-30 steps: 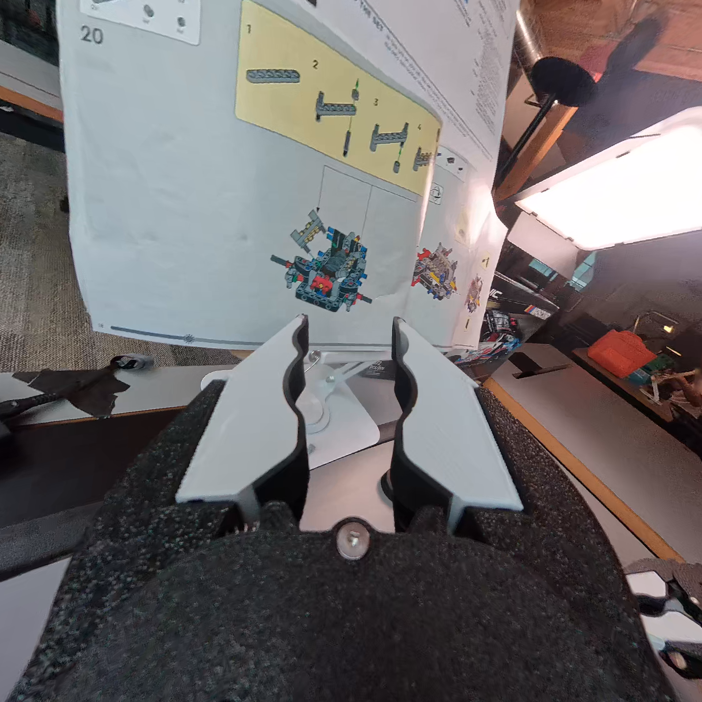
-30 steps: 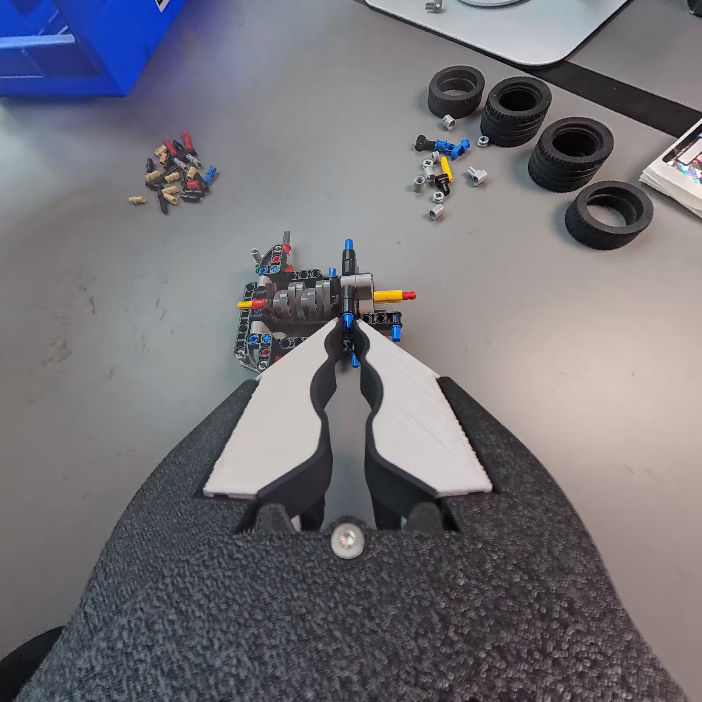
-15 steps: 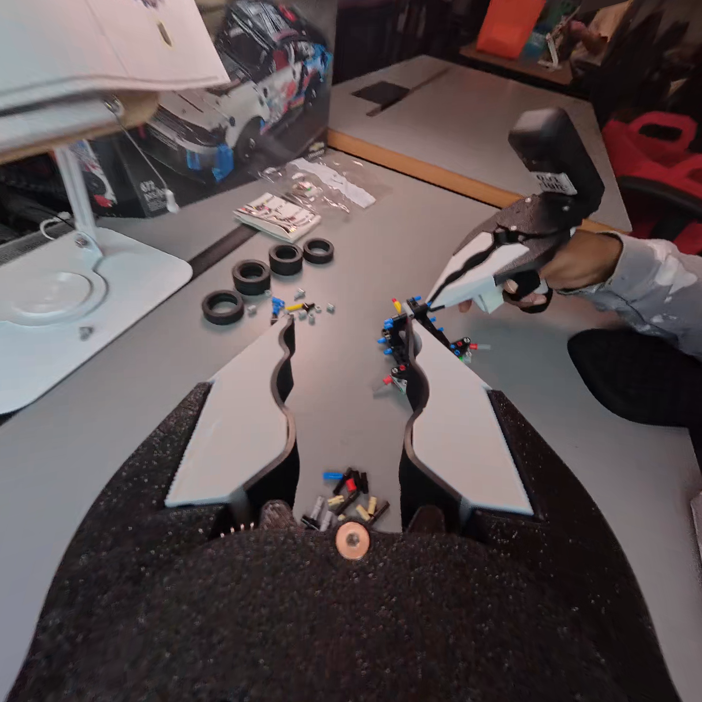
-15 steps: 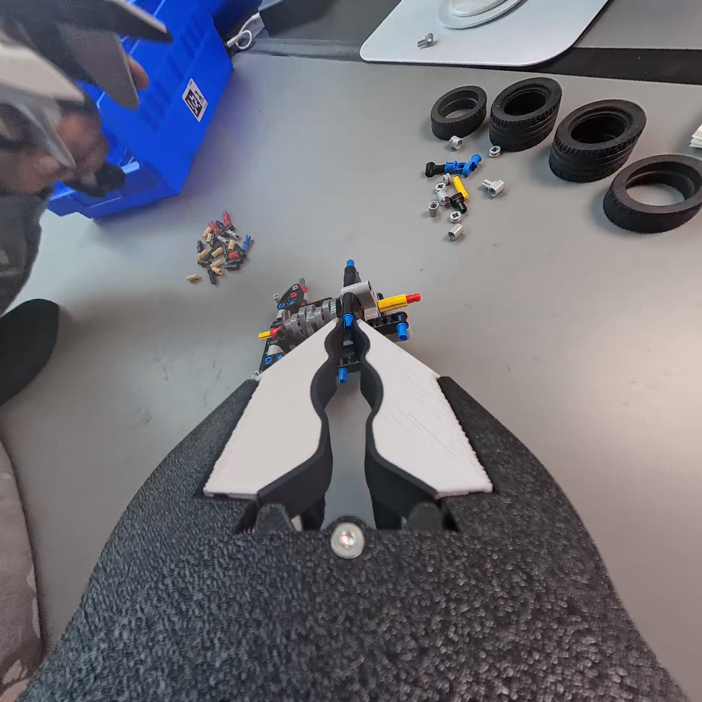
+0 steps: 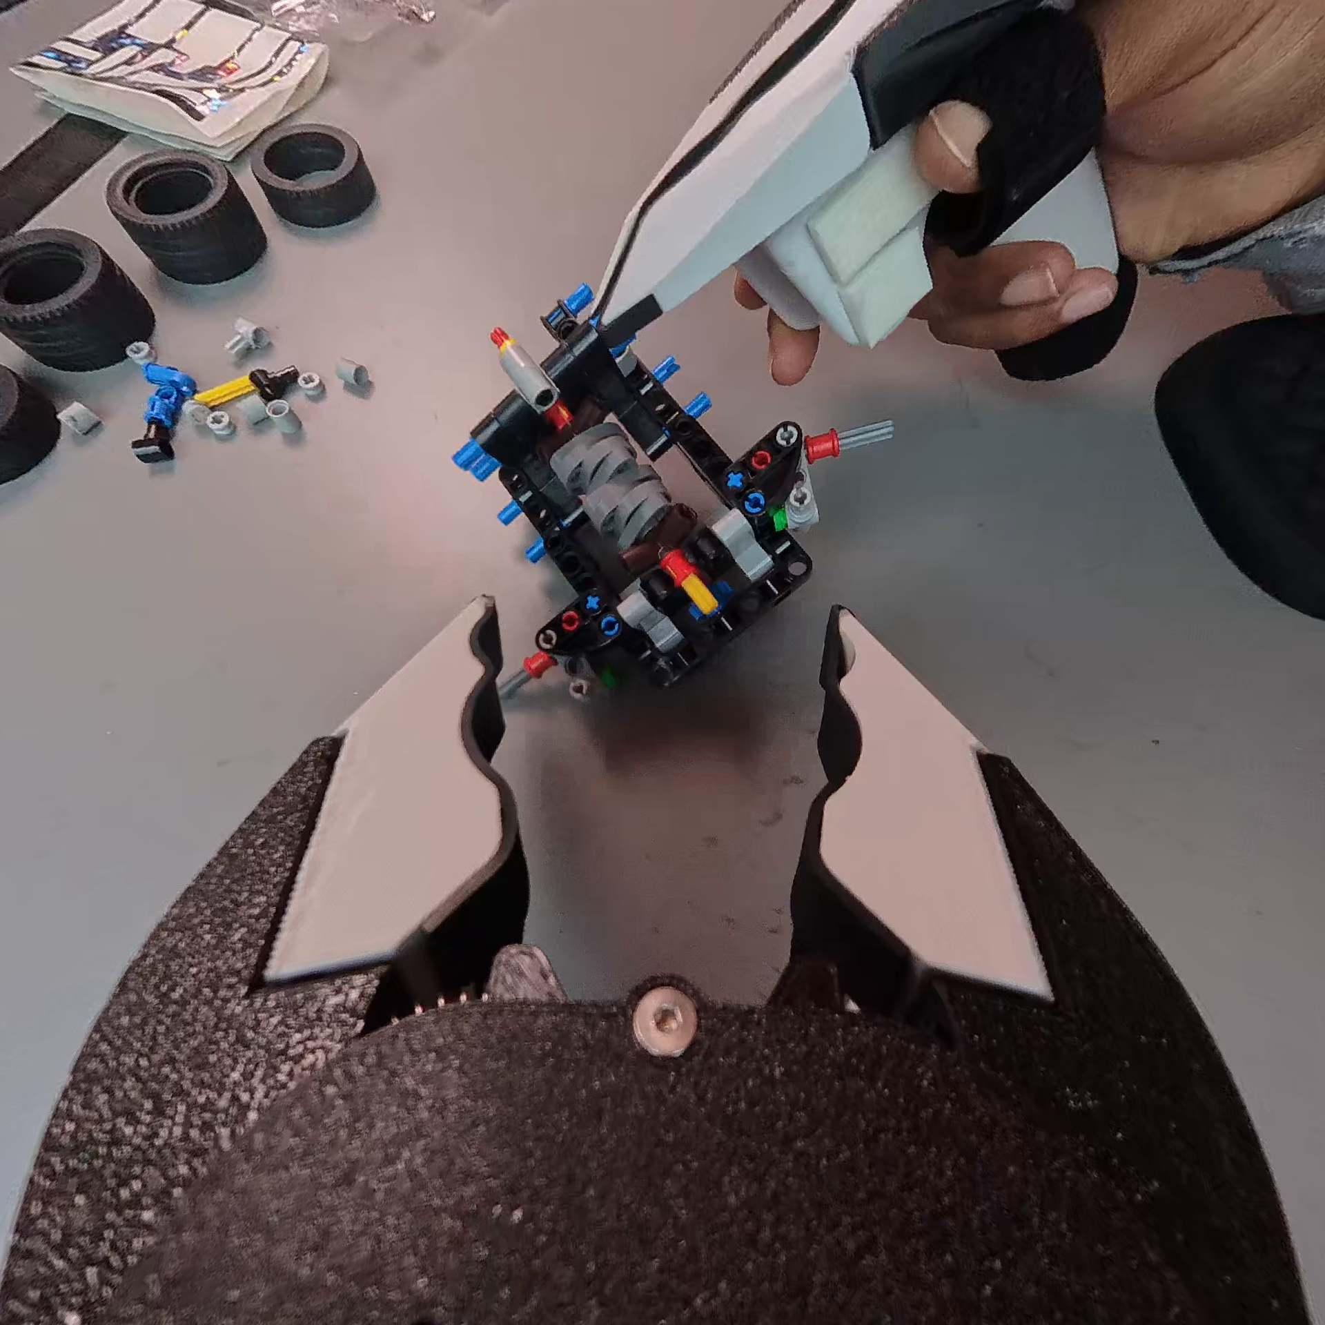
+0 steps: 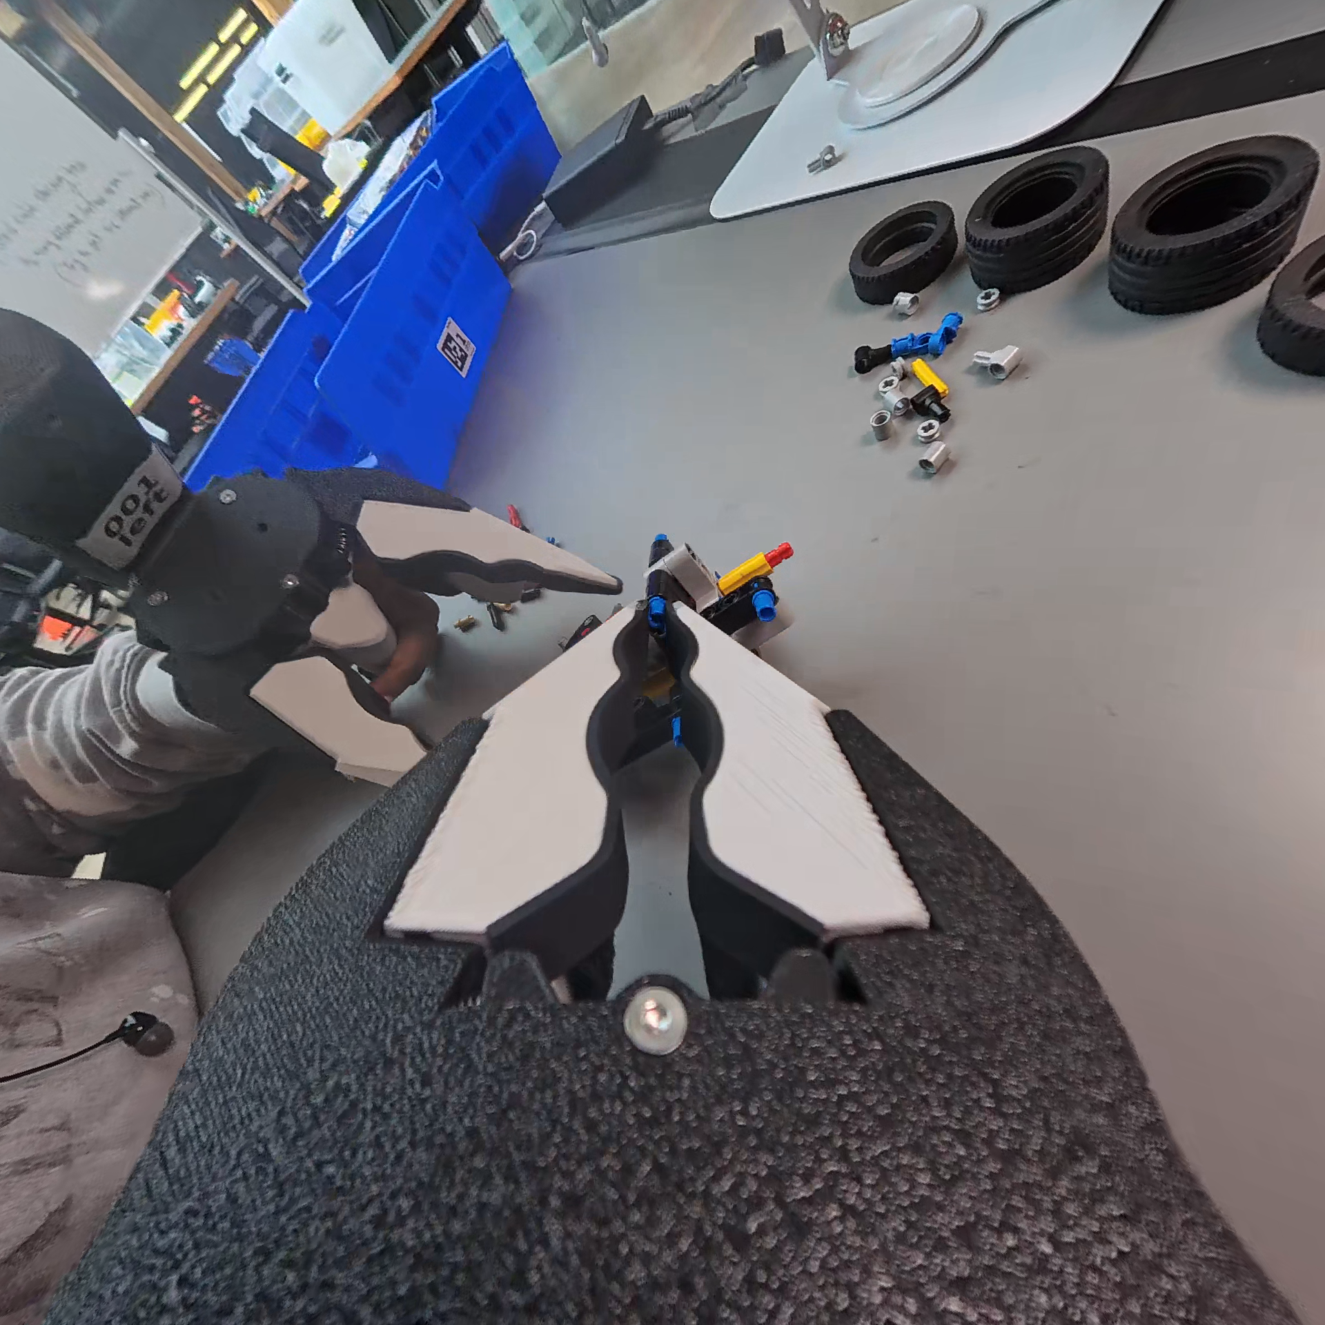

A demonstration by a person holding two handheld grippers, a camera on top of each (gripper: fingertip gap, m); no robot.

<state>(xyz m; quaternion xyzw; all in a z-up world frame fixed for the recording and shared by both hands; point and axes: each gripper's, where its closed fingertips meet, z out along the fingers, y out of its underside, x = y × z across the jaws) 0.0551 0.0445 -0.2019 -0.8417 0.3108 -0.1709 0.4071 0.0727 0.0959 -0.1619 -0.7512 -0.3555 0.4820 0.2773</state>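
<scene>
A small brick assembly [image 5: 631, 516], a black beam frame with grey gears, blue pins and red and yellow axles, sits tilted over the grey table [image 5: 215, 645]. My right gripper [image 6: 656, 613] is shut on the black beam at its far end; in the left wrist view this gripper [image 5: 620, 315] comes in from the upper right, held by a hand. My left gripper [image 5: 661, 616] is wide open, its fingertips on either side of the assembly's near end, not touching it. The left gripper also shows in the right wrist view [image 6: 520, 667]. The assembly [image 6: 724, 581] is mostly hidden there behind the right fingers.
Several black tyres [image 5: 186, 208] [image 6: 1032, 222] stand at the far side, with small loose grey, blue and yellow parts [image 5: 215, 401] [image 6: 918, 387] beside them. A sticker sheet [image 5: 172, 64] lies behind. Blue bins [image 6: 401, 301] and a white stand base [image 6: 932, 107] line the back. My left gripper's tips are some 30 centimetres from the white stand base [image 6: 932, 107].
My left gripper swung down from the instruction page to the table, closed in on the assembly and opened wider. My right gripper, still shut on the assembly, tilted it up.
</scene>
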